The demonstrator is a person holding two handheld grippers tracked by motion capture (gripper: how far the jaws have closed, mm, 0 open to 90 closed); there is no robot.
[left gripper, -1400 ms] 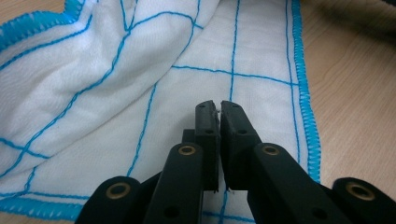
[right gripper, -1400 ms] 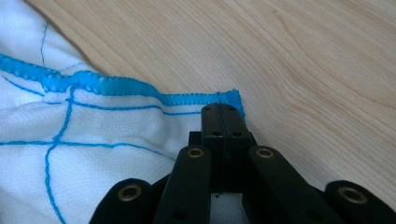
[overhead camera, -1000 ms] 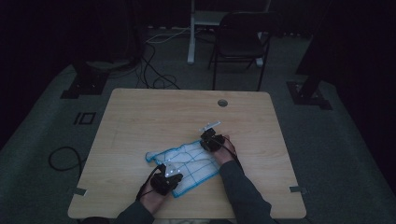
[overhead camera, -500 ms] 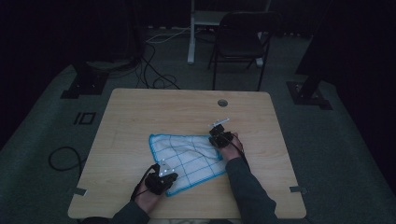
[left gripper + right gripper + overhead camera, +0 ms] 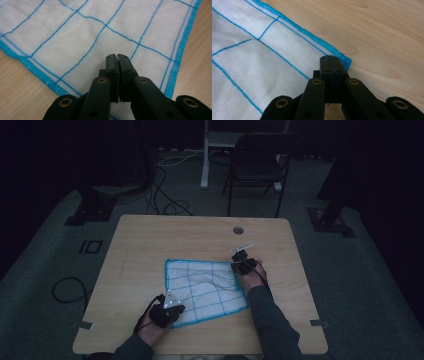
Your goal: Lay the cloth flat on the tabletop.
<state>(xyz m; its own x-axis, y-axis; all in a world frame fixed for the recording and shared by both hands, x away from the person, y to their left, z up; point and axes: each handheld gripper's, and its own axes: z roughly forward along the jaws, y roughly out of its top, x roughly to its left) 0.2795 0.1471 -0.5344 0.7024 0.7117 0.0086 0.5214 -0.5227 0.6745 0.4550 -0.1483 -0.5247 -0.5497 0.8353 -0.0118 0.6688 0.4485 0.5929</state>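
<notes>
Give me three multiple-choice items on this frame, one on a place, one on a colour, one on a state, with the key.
1. Where on the cloth is the right claw?
A. at its middle
B. at a corner
C. off the cloth, by the table's hole

2. What colour are the cloth's grid lines and hem?
A. red
B. green
C. blue

3. How do the left claw's jaws stand?
A. shut
B. wide open
C. clamped on a cup

Key:
1 B: the right gripper view shows the jaw tips at the cloth's hemmed corner, with bare table beyond.
2 C: both gripper views show bright blue stitching on white fabric.
3 A: the left gripper view shows the two jaws pressed together over the cloth, with no gap between them.
</notes>
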